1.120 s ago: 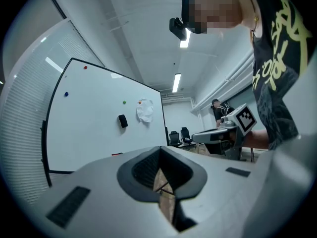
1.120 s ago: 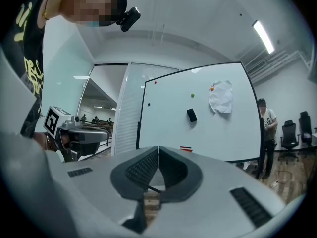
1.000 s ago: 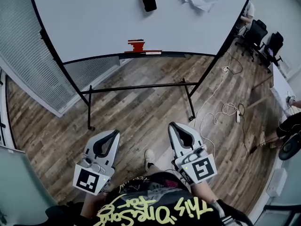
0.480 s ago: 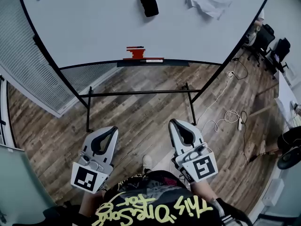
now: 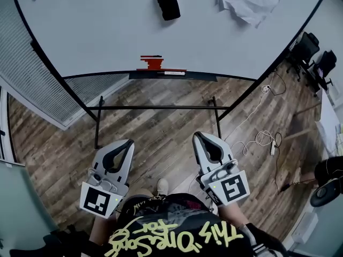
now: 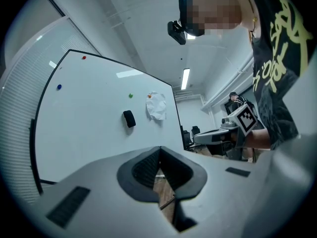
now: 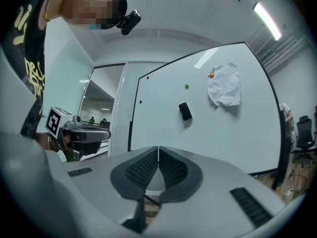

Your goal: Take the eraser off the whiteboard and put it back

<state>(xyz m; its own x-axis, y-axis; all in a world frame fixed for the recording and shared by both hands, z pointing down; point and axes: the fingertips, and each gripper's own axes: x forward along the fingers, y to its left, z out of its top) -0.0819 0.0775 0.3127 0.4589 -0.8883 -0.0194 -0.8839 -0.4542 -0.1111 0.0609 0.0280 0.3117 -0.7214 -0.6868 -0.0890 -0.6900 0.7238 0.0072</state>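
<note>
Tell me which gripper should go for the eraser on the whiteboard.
Right, by a small margin. In the head view the eraser sits on the whiteboard ahead of both, slightly nearer the right gripper than the left gripper. Both are shut and empty, so either must open first.

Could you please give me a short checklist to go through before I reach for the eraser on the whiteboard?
1. Eraser sits on the whiteboard, in plain view: ok.
2. Left claw empty: ok.
3. Right claw empty: ok.
4. Jaws apart for a grasp: not ok, both claws are shut.
5. Claws near the eraser: not ok, they hang over the floor, well short of the board.
6. Crumpled paper apart from the eraser, to its right: ok.
</note>
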